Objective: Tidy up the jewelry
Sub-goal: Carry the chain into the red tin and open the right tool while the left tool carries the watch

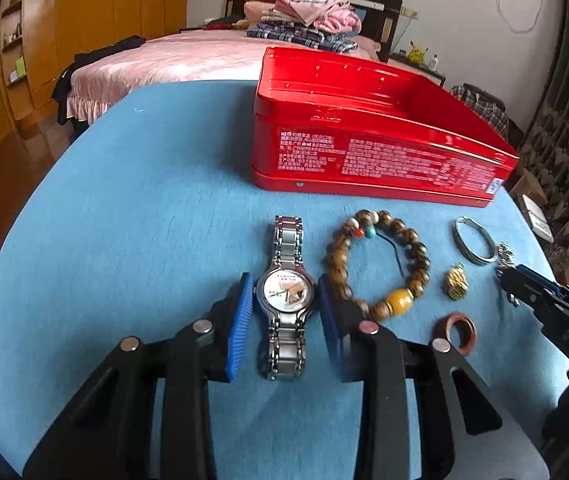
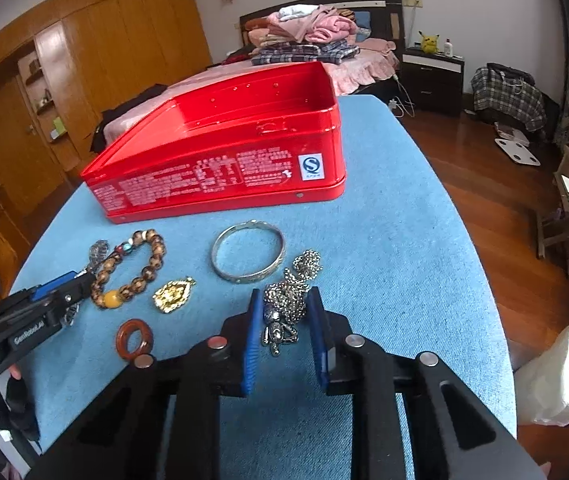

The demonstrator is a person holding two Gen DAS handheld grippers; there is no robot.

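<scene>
A silver watch (image 1: 286, 294) lies on the blue cloth-covered table (image 1: 144, 220). My left gripper (image 1: 284, 284) is shut on it, its blue pads pressing either side of the case. A bunched silver chain necklace (image 2: 288, 300) sits between the pads of my right gripper (image 2: 284, 292), which is shut on it. Between the two lie a brown bead bracelet (image 1: 416, 248), a gold pendant (image 1: 455, 285), a red-brown ring (image 1: 466, 346) and a silver bangle (image 2: 244, 276). Behind them stands an open red tin (image 1: 364, 152).
The table's rounded edge drops off close on the right, beside a white bag (image 2: 560, 372) and wooden floor. A bed piled with clothes (image 1: 308, 16) stands behind the table. Bare blue cloth lies left of the watch.
</scene>
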